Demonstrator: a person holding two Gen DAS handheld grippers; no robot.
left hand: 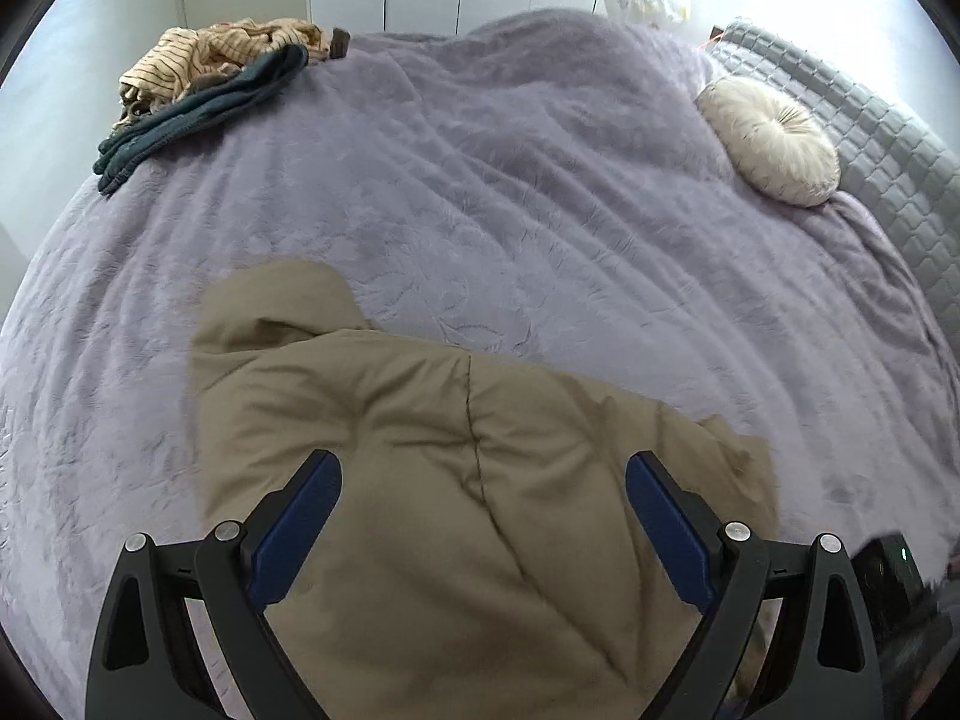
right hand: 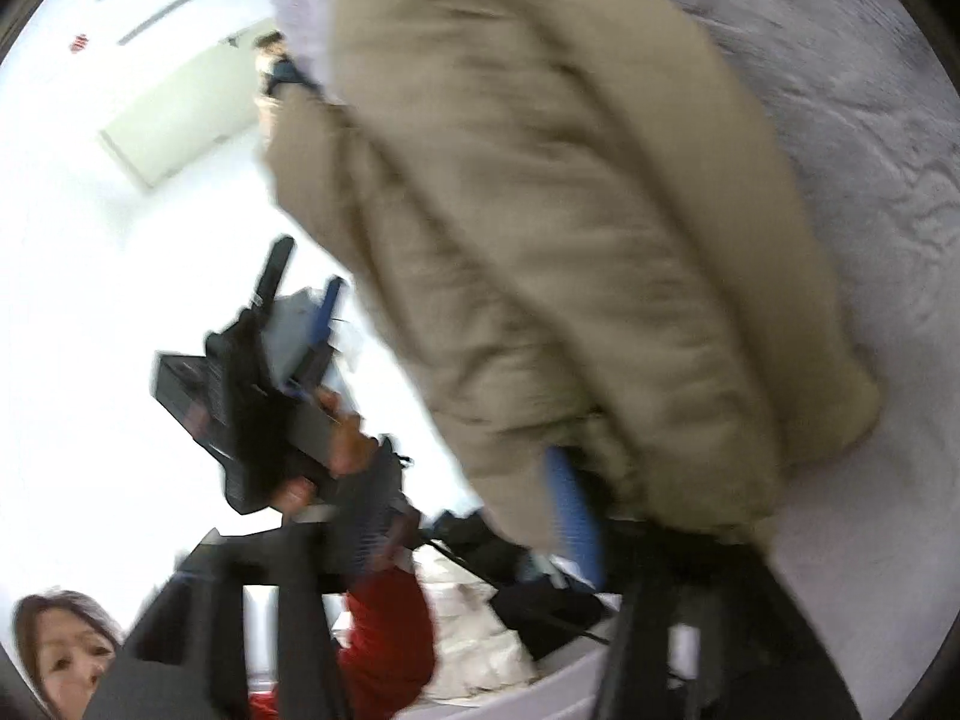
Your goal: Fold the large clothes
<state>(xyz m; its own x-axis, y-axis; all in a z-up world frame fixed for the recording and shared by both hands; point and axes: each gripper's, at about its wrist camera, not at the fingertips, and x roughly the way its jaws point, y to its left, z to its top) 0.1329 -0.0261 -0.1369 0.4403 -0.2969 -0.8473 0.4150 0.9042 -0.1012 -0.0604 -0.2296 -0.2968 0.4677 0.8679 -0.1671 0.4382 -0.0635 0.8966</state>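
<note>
1. A heap of striped and dark clothes (left hand: 204, 84) is seen at the far left corner of the bed (left hand: 540, 192), well apart from the work.
2. The tan padded jacket (left hand: 456, 480) is spread on the near part of the lilac bed cover, its hood (left hand: 282, 306) lying toward the far left.
3. The jacket is judged soft, puffy and light for its bulk; it is likely to spring back after each fold, and its smooth shell may slide out of a shallow grip. A hold on a seam, hem or cuff is judged safer than a hold on the loose quilting.
4. The left gripper (left hand: 483, 474) is held just above the jacket with its blue pads (left hand: 300, 516) spread wide; nothing is gripped. Contact with the cloth cannot be told.
5. At the far right of the bed a round cream cushion (left hand: 774, 138) is seen, clear of the jacket.
6. In the blurred right wrist view, a thick edge of the jacket is bunched against the right gripper (right hand: 606, 516). One blue pad (right hand: 576, 516) is seen beside the cloth, the other is hidden, so a closed hold cannot be confirmed.
7. That end of the jacket appears lifted off the bed.
</note>
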